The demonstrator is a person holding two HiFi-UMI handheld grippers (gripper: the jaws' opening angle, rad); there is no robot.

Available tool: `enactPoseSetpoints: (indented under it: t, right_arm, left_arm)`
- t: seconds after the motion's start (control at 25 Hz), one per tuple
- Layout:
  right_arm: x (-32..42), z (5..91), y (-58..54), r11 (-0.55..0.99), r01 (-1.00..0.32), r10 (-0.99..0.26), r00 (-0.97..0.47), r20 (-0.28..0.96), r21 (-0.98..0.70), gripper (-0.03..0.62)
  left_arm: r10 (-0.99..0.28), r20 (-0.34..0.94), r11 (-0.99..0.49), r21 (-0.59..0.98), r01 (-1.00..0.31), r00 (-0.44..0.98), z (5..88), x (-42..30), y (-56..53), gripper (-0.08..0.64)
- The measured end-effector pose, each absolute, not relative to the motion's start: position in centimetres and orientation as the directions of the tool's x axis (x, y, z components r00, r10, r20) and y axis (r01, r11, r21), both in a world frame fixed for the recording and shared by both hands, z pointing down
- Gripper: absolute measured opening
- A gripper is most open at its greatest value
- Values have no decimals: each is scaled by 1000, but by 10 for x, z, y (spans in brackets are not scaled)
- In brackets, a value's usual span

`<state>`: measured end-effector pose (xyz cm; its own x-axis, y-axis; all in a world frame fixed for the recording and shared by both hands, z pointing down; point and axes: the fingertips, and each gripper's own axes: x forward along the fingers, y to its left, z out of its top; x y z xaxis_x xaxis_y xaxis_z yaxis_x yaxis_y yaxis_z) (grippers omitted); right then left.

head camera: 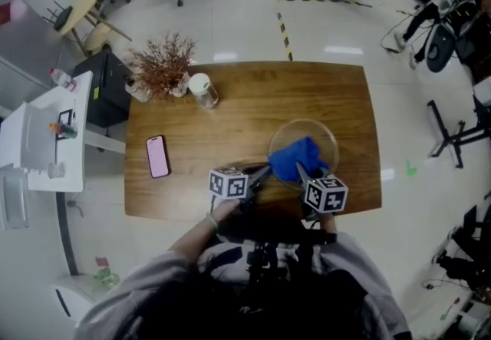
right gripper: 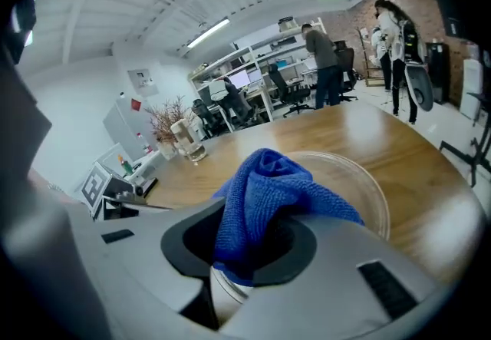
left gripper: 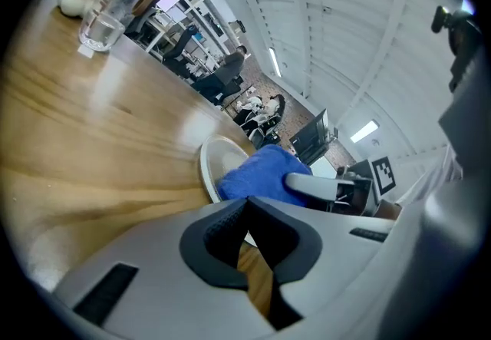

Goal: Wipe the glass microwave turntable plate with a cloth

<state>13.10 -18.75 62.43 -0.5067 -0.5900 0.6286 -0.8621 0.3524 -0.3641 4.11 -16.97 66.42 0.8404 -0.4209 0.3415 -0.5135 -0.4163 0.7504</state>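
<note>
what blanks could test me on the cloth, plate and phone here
The right gripper is shut on a ___ cloth.
The cloth rests on the plate, which sits on a ___ table.
The phone lying on the table is ___ in colour.
Missing words: blue; wooden; pink.

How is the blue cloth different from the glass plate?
The blue cloth is crumpled and pinched in the right gripper; the glass plate is round and flat on the table. The cloth is solid blue; the plate is see-through. Both are over the table.
</note>
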Motion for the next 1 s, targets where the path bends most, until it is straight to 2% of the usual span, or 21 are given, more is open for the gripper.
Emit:
enactPoseSetpoints:
  t: [0.36, 0.56, 0.76, 1.0]
  right_arm:
    - [237, 637, -148, 40, -930, -679, -294, 673, -366, 75]
    - [269, 642, -134, -57, -930, -697, -223, 681, -364, 75]
    - [255, 625, -140, -23, -926, -716, -248, 653, -377, 75]
    - [194, 581, -161, 108, -811, -760, -440, 478, -575, 75]
  left_arm:
    - [-449, 346, -366, 770, -522, 824, 665, 34, -175, -5]
    - [-449, 351, -375, 761, -530, 822, 667, 35, -175, -5]
    - [-447, 352, -381, 757, -531, 822, 665, 35, -173, -6]
    - [-453, 358, -374, 755, -538, 817, 667, 34, -173, -6]
